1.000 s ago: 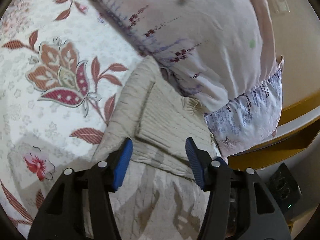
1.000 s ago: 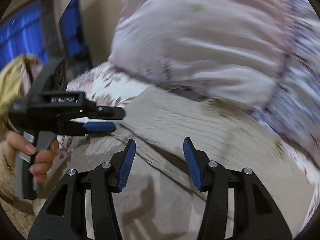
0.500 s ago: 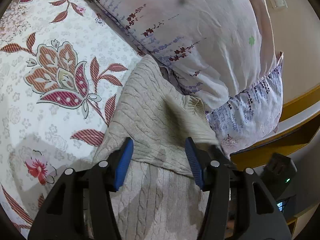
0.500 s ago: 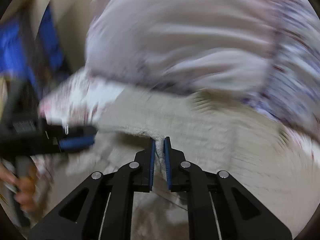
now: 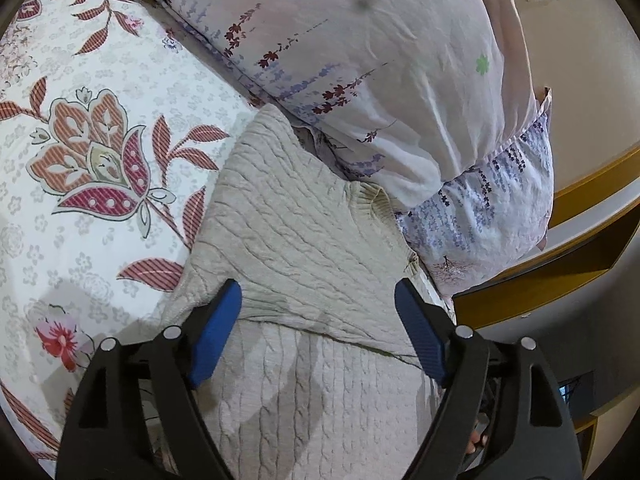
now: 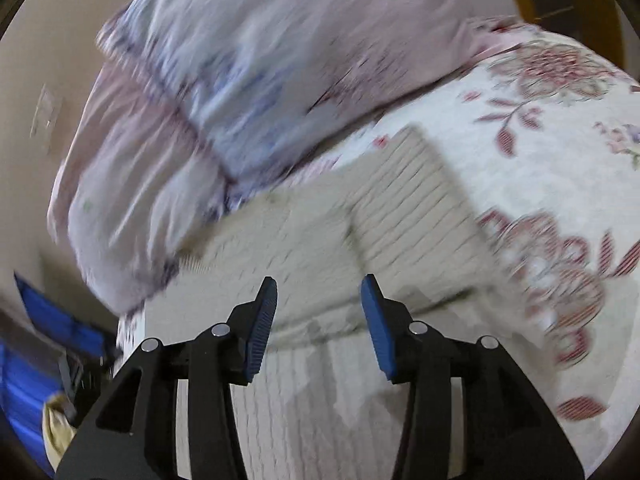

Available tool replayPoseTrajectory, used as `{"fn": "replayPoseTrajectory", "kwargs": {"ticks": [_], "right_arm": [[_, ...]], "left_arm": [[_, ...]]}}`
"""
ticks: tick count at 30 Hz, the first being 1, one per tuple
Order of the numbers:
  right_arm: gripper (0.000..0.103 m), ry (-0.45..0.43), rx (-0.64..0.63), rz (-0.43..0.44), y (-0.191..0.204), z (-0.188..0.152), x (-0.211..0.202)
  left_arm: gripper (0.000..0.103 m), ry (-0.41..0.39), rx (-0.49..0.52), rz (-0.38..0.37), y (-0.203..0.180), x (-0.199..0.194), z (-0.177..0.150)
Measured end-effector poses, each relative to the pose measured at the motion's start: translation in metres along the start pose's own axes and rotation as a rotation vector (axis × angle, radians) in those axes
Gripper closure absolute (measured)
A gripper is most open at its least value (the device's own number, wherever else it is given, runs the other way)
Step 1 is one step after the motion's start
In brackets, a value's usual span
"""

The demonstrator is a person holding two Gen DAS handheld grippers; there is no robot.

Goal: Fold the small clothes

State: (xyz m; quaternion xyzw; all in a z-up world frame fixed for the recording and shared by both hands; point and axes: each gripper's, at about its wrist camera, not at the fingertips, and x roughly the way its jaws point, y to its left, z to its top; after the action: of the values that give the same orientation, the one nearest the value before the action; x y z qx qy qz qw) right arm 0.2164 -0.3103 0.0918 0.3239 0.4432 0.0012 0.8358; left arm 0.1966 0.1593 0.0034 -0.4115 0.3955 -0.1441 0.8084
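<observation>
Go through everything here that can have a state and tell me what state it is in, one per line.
Knit sweater: lying on the bed, part folded over itself, not gripped.
Left gripper: opening, nothing between its fingers.
Right gripper: opening, nothing between its fingers.
Pillows: stacked, behind the sweater.
Floral bedsheet: spread flat.

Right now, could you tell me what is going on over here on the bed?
A person with a handheld gripper in each hand is folding a beige cable-knit sweater on the floral bedspread, beside the pillows. One part of the sweater already lies folded over the body. The left gripper hovers over that fold, its jaws opening and gripping nothing. The right gripper is also opening, empty, above the sweater; its view is motion-blurred.
</observation>
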Motion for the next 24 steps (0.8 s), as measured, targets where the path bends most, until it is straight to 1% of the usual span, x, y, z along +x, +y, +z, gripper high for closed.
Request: {"fn": "replayPoseTrajectory", "kwargs": {"ticks": [2, 5, 6, 8, 9, 10, 11, 14, 15, 17, 18, 19, 20, 21, 22, 23, 24], "right_arm": [[0.058, 0.047, 0.024, 0.0, -0.005, 0.007, 0.014], [0.063, 0.098, 0.046, -0.019, -0.014, 0.005, 0.034], [0.068, 0.117, 0.055, -0.013, -0.016, 0.003, 0.042], [0.071, 0.125, 0.049, -0.002, -0.009, 0.001, 0.052], [0.078, 0.118, 0.035, -0.004, -0.008, 0.0, 0.053], [0.091, 0.121, 0.02, -0.001, -0.006, -0.002, 0.053], [0.093, 0.128, 0.011, 0.009, -0.005, -0.002, 0.055], [0.094, 0.04, -0.042, 0.016, 0.002, -0.002, 0.035], [0.095, -0.004, -0.061, 0.015, 0.006, -0.001, 0.026], [0.095, -0.043, -0.069, 0.006, 0.007, 0.0, 0.017], [0.095, -0.045, -0.074, -0.028, 0.006, 0.0, 0.018], [0.095, -0.029, -0.087, -0.072, 0.004, -0.001, 0.023], [0.094, -0.01, -0.094, -0.099, 0.002, -0.001, 0.028], [0.094, 0.03, -0.096, -0.128, -0.001, -0.003, 0.036], [0.093, 0.066, -0.084, -0.134, -0.005, -0.005, 0.041], [0.092, 0.065, -0.074, -0.124, -0.008, -0.006, 0.038], [0.084, 0.059, -0.072, -0.117, -0.009, -0.006, 0.032]], "left_arm": [[0.024, 0.0, 0.006, 0.003, -0.001, 0.0, 0.0], [0.023, 0.0, 0.016, 0.005, -0.002, 0.0, 0.0], [0.022, 0.0, 0.018, 0.005, -0.002, 0.0, 0.0], [0.022, 0.001, 0.024, 0.008, -0.002, 0.001, 0.0], [0.021, 0.001, 0.026, 0.008, -0.003, 0.001, 0.0], [0.02, 0.003, 0.029, 0.008, -0.004, 0.002, 0.0], [0.02, 0.005, 0.032, 0.009, -0.004, 0.002, 0.0], [0.02, 0.018, 0.048, 0.013, -0.008, 0.0, -0.001], [0.02, 0.022, 0.055, -0.001, -0.01, -0.004, -0.002], [0.02, 0.021, 0.081, -0.016, -0.013, -0.011, -0.004], [0.02, 0.017, 0.102, -0.014, -0.015, -0.015, -0.005], [0.02, 0.01, 0.13, -0.006, -0.018, -0.021, -0.007], [0.021, 0.007, 0.155, 0.0, -0.019, -0.026, -0.008], [0.022, 0.002, 0.172, 0.016, -0.02, -0.031, -0.01], [0.023, 0.004, 0.187, 0.025, -0.02, -0.036, -0.013], [0.028, 0.012, 0.202, 0.03, -0.019, -0.042, -0.016], [0.031, 0.023, 0.211, 0.035, -0.017, -0.047, -0.02]]}}
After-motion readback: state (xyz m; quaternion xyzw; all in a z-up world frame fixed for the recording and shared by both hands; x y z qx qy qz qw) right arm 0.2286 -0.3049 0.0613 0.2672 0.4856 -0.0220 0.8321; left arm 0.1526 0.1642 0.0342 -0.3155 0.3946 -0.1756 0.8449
